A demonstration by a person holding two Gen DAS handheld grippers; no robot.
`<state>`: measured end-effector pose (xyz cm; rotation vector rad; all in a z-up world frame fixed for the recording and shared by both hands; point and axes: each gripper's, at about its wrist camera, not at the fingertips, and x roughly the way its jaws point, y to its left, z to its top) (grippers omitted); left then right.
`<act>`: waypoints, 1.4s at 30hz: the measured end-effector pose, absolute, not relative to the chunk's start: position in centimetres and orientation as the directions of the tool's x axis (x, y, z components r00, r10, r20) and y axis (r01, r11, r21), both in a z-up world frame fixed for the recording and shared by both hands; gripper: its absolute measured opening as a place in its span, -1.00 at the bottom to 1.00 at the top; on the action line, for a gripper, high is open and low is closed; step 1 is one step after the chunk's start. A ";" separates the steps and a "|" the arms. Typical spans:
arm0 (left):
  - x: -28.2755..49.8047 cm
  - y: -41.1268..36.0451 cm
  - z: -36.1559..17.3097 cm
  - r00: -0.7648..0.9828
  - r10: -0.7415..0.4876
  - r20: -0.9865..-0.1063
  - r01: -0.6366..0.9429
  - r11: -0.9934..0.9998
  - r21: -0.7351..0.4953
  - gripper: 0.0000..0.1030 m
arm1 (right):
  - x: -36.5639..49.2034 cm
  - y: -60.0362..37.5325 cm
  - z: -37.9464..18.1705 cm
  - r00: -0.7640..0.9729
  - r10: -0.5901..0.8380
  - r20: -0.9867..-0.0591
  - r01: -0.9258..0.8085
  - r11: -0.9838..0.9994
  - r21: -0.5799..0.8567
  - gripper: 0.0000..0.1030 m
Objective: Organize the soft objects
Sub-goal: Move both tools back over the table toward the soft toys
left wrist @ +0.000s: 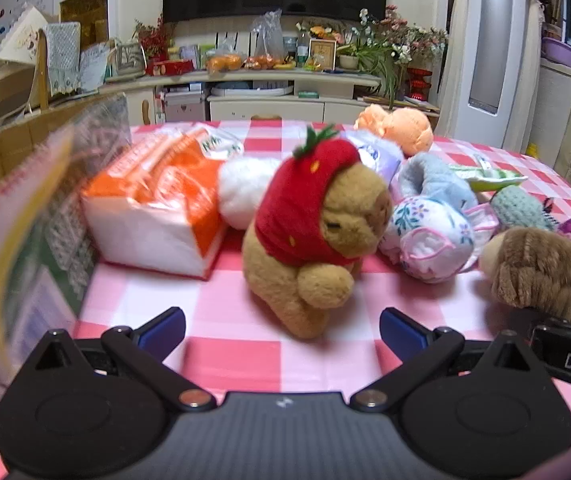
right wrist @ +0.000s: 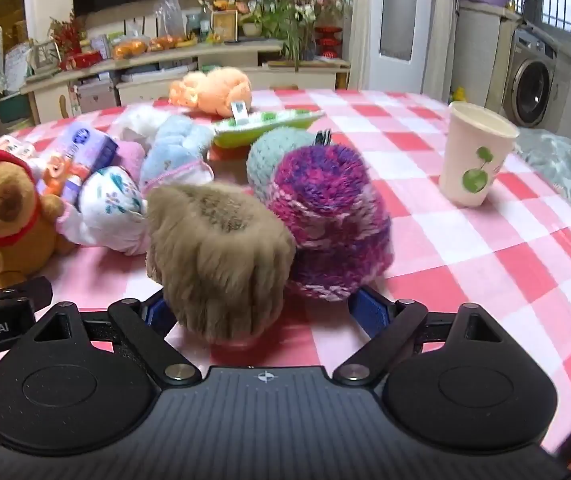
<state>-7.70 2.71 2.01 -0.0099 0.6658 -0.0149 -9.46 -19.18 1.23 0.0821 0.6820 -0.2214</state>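
A brown plush with a red strawberry hood (left wrist: pixel 317 232) sits on the checked cloth just ahead of my left gripper (left wrist: pixel 282 330), whose blue pads stand wide apart with nothing between them. Right of it lie a flowered white soft item (left wrist: pixel 437 236), a blue fleece piece (left wrist: pixel 433 176) and an orange plush (left wrist: pixel 401 126). My right gripper (right wrist: pixel 263 312) is open, its fingers on either side of a tan furry hat (right wrist: pixel 217 256); the pads do not press on it. A purple-pink knit hat (right wrist: pixel 333 216) leans against it, with a pale teal knit piece (right wrist: pixel 269 156) behind.
An orange-and-white tissue pack (left wrist: pixel 157 208) lies left of the strawberry plush, and a blurred printed bag (left wrist: pixel 25 240) fills the left edge. A paper cup (right wrist: pixel 473 156) stands on the pink checked table (right wrist: pixel 505 264) to the right. A cluttered sideboard (left wrist: pixel 253 84) stands beyond.
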 end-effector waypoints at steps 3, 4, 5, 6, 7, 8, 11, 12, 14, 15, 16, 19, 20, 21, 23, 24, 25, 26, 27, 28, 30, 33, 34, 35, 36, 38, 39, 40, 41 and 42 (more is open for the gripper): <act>-9.0 3.3 3.1 0.802 -0.033 -0.597 0.028 0.999 -0.019 0.99 | -10.0 -18.7 1.5 0.772 -0.173 -0.612 0.223 0.975 0.005 1.00; -9.5 3.5 3.5 0.806 -0.038 -0.590 0.034 0.999 -0.018 0.99 | -10.3 -18.6 1.7 0.777 -0.171 -0.605 0.219 0.976 0.006 1.00; -9.9 3.7 3.9 0.810 -0.040 -0.584 0.038 0.999 -0.015 0.99 | -10.7 -18.4 1.6 0.783 -0.168 -0.598 0.216 0.976 0.009 1.00; -10.4 3.9 4.4 0.816 -0.042 -0.577 0.043 0.999 -0.011 0.99 | -11.1 -18.3 1.7 0.790 -0.164 -0.591 0.211 0.977 0.011 1.00; -10.7 4.0 4.8 0.821 -0.043 -0.569 0.047 0.999 -0.008 0.99 | -11.4 -18.1 1.7 0.796 -0.160 -0.584 0.206 0.979 0.012 1.00; -11.2 4.2 5.2 0.826 -0.043 -0.561 0.049 0.999 -0.005 0.99 | -11.5 -17.9 1.7 0.800 -0.159 -0.579 0.205 0.979 0.014 1.00; -12.5 5.0 6.5 0.840 -0.040 -0.542 0.051 0.999 0.006 0.99 | -12.2 -17.5 2.1 0.818 -0.150 -0.555 0.196 0.980 0.025 1.00; -12.8 5.4 6.9 0.843 -0.036 -0.536 0.047 0.999 0.006 0.99 | -12.5 -17.3 2.3 0.827 -0.146 -0.544 0.191 0.981 0.027 1.00; -13.4 6.2 7.5 0.849 -0.029 -0.528 0.036 0.999 0.003 0.99 | -13.1 -17.0 2.8 0.842 -0.141 -0.521 0.182 0.983 0.028 1.00; -13.7 6.7 7.8 0.851 -0.022 -0.524 0.028 1.000 0.004 0.99 | -13.2 -16.9 2.9 0.847 -0.138 -0.514 0.179 0.983 0.030 1.00; -14.0 7.2 8.1 0.853 -0.017 -0.522 0.024 1.000 0.006 0.99 | -13.1 -16.8 3.0 0.851 -0.132 -0.508 0.173 0.984 0.034 1.00; -15.0 8.8 8.8 0.859 -0.005 -0.511 0.007 1.000 0.003 0.99 | -13.9 -16.1 3.1 0.866 -0.113 -0.487 0.151 0.988 0.039 1.00; -15.3 9.3 9.0 0.862 -0.003 -0.506 0.004 1.000 0.000 0.99 | -14.1 -15.9 3.1 0.871 -0.105 -0.480 0.142 0.989 0.041 1.00; -15.6 9.7 9.2 0.864 0.009 -0.503 -0.008 1.000 0.004 0.99 | -14.2 -15.7 3.2 0.875 -0.096 -0.474 0.132 0.990 0.043 1.00; -16.1 10.5 9.5 0.868 0.021 -0.496 -0.021 1.000 0.004 0.99 | -14.2 -15.0 3.6 0.884 -0.077 -0.462 0.109 0.993 0.043 1.00; -16.3 10.9 9.7 0.871 0.022 -0.491 -0.025 1.000 -0.001 0.99 | -14.5 -15.0 3.8 0.888 -0.067 -0.455 0.098 0.994 0.046 1.00; -16.4 11.3 9.9 0.873 0.025 -0.487 -0.031 1.000 -0.005 0.99 | -14.6 -14.8 3.9 0.893 -0.057 -0.447 0.087 0.995 0.046 1.00; -16.6 11.7 10.0 0.874 0.029 -0.484 -0.037 0.999 -0.008 0.99 | -14.7 -14.6 4.0 0.898 -0.047 -0.438 0.074 0.996 0.046 1.00; -16.8 11.9 10.2 0.877 0.033 -0.480 -0.042 0.999 -0.009 0.99 | -14.8 -14.7 4.0 0.902 -0.037 -0.430 0.063 0.997 0.045 1.00; -16.9 12.3 10.4 0.879 0.036 -0.476 -0.047 0.999 -0.010 0.99 | -15.0 -14.4 4.1 0.906 -0.030 -0.422 0.053 0.998 0.043 1.00; -17.2 12.9 10.6 0.881 0.047 -0.470 -0.057 0.998 -0.006 0.99 | -15.2 -14.1 4.3 0.913 -0.014 -0.409 0.033 0.999 0.039 1.00; -17.6 13.7 10.8 0.885 0.062 -0.462 -0.072 0.997 -0.004 0.99 | -15.4 -13.7 4.6 0.918 0.011 -0.395 0.004 0.999 0.037 1.00; -17.6 13.8 10.8 0.885 0.065 -0.460 -0.077 0.997 -0.006 0.99 | -15.6 -13.5 4.7 0.921 0.020 -0.390 -0.007 0.999 0.036 1.00; -17.6 14.1 10.8 0.886 0.068 -0.459 -0.081 0.997 -0.008 0.99 | -15.8 -13.2 4.7 0.923 0.027 -0.384 -0.016 0.999 0.032 1.00; -17.6 14.3 10.8 0.886 0.071 -0.459 -0.085 0.996 -0.010 0.99 | -15.8 -12.9 4.9 0.925 0.030 -0.379 -0.022 0.999 0.025 1.00; -17.6 14.5 10.7 0.885 0.073 -0.459 -0.089 0.996 -0.015 0.99 | -16.0 -13.0 4.9 0.928 0.039 -0.371 -0.034 0.999 0.019 1.00; -17.6 14.6 10.7 0.885 0.072 -0.459 -0.090 0.996 -0.017 0.99 | -16.3 -13.1 4.8 0.929 0.044 -0.367 -0.039 0.999 0.021 1.00; -17.6 14.5 10.7 0.886 0.072 -0.458 -0.090 0.996 -0.018 0.99 | -16.5 -13.3 4.8 0.930 0.046 -0.365 -0.041 0.999 0.022 1.00; -17.6 14.5 10.7 0.887 0.071 -0.457 -0.089 0.996 -0.018 0.99 | -16.3 -13.7 4.7 0.930 0.047 -0.365 -0.042 0.999 0.021 1.00; -17.5 14.4 10.7 0.887 0.069 -0.456 -0.087 0.996 -0.019 0.99 | -16.4 -13.9 4.6 0.930 0.045 -0.364 -0.040 0.999 0.021 1.00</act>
